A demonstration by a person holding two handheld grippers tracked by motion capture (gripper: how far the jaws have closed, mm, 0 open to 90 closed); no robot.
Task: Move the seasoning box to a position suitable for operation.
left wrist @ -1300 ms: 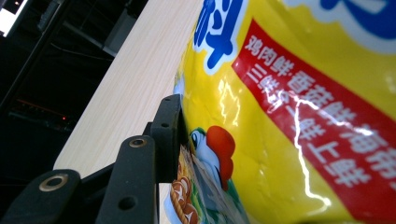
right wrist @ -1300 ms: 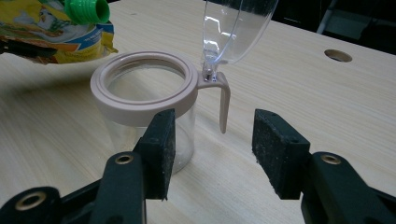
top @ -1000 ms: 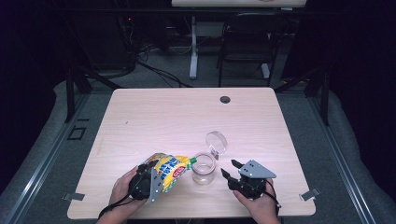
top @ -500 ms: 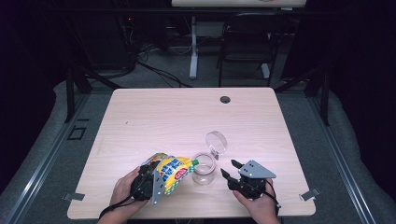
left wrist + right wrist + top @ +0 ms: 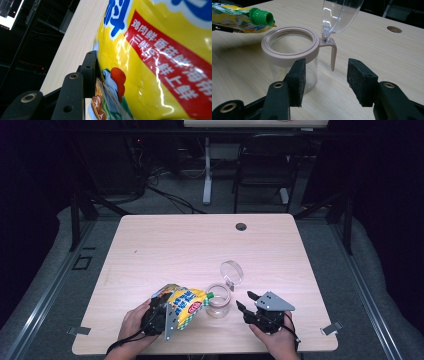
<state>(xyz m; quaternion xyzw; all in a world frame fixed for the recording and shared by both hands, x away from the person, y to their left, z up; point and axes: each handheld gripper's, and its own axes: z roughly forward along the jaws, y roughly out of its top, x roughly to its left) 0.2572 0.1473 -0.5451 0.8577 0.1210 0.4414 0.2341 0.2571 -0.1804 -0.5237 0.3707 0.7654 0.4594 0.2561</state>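
My left gripper [image 5: 161,312] is shut on a yellow refill pouch [image 5: 186,304] with blue and red print [image 5: 160,62]. The pouch lies tilted, and its green spout [image 5: 261,16] reaches over the rim of a clear jar [image 5: 218,299] with a beige ring [image 5: 289,46]. The jar's clear hinged lid [image 5: 340,13] stands open behind it. In the high view my right gripper [image 5: 245,302] is open just right of the jar. In the right gripper view its pads [image 5: 298,77] stand apart, with nothing between them, close in front of the jar's latch tab [image 5: 333,56].
The wooden table [image 5: 165,245] has a round cable hole [image 5: 241,226] at its far edge. A dark chair [image 5: 262,165] and a desk leg [image 5: 206,170] stand beyond the table. A person's hands [image 5: 132,320] hold both grippers at the near edge.
The pouch's spout has edged a little closer over the jar's mouth. The right gripper has held its place.
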